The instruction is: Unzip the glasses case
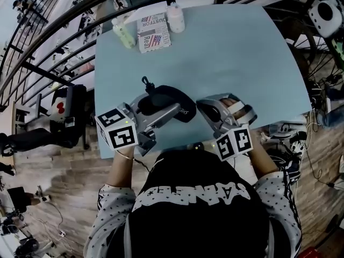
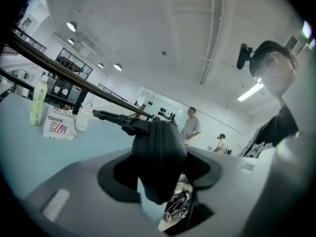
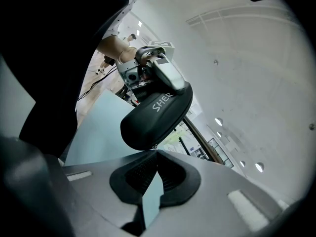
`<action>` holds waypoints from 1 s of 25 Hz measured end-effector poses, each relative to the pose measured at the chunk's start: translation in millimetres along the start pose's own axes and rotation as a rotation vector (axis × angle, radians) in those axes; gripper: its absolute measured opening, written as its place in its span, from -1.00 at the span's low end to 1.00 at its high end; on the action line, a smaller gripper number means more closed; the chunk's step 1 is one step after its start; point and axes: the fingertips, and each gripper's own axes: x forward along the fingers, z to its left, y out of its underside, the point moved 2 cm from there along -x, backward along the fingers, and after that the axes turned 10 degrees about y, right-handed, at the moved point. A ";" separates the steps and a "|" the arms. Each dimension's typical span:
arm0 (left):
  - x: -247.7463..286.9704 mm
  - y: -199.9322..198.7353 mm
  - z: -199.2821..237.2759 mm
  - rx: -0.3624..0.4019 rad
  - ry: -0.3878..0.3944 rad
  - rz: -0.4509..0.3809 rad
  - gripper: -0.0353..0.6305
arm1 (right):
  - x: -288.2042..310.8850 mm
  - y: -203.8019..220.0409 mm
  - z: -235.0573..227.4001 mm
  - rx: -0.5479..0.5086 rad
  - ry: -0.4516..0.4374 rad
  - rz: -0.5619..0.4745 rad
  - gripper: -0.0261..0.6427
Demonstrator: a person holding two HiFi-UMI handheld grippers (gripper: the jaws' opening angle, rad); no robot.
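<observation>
A black zip-up glasses case (image 1: 174,98) is held just above the light blue table (image 1: 231,58), near its front edge. My left gripper (image 1: 161,107) is shut across the case's left end. In the left gripper view the case (image 2: 160,152) fills the gap between the jaws, and its black strap and clip (image 2: 116,116) stick out to the left. My right gripper (image 1: 200,107) is at the case's right end. In the right gripper view the jaws (image 3: 157,151) meet at the lower seam of the case (image 3: 155,117), pinched on the tiny zipper pull (image 3: 154,147).
At the table's far edge stand a green bottle (image 1: 123,34), a flag-printed box (image 1: 153,34) and a white bottle (image 1: 175,18). A dark curved railing (image 1: 64,31) runs behind the table. Two people stand far off in the left gripper view.
</observation>
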 end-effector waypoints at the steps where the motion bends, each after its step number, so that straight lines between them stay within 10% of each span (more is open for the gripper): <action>1: 1.3 2.0 0.1 0.001 0.001 0.009 -0.89 | 0.5 -1.3 -2.3 0.009 0.005 -0.007 -0.90; 25: 19.6 38.3 -6.6 0.067 0.005 0.175 -0.89 | 3.7 -32.9 -30.5 -0.023 0.055 -0.106 -0.90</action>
